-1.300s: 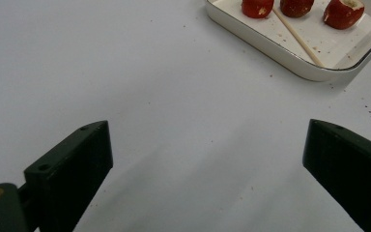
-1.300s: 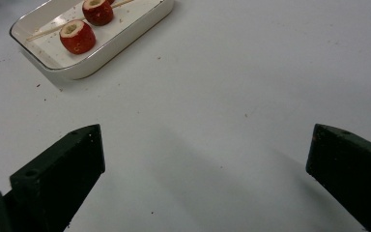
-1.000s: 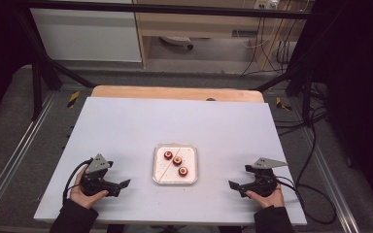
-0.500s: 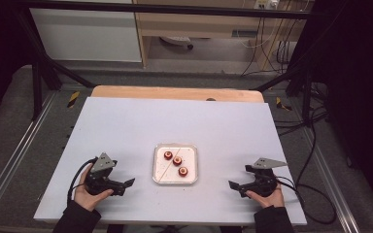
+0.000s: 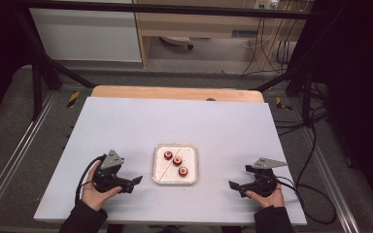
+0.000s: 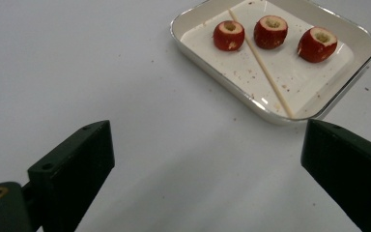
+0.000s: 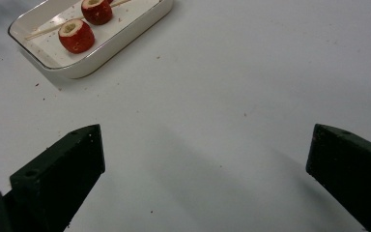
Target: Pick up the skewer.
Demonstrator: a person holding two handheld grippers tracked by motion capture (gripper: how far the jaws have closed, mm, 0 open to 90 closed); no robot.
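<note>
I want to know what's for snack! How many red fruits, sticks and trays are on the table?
Cored red fruits: 3
Thin wooden skewer: 1
White tray: 1
Total: 5

Three red cored fruits (image 6: 269,32), one skewer (image 6: 261,64), one tray (image 6: 212,54).

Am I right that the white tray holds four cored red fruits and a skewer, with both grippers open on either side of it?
Not quite: the tray holds three cored red fruits, not four, as the left gripper view shows. The rest stands: the skewer lies in the tray, and the left gripper and right gripper sit open on either side of it.
</note>
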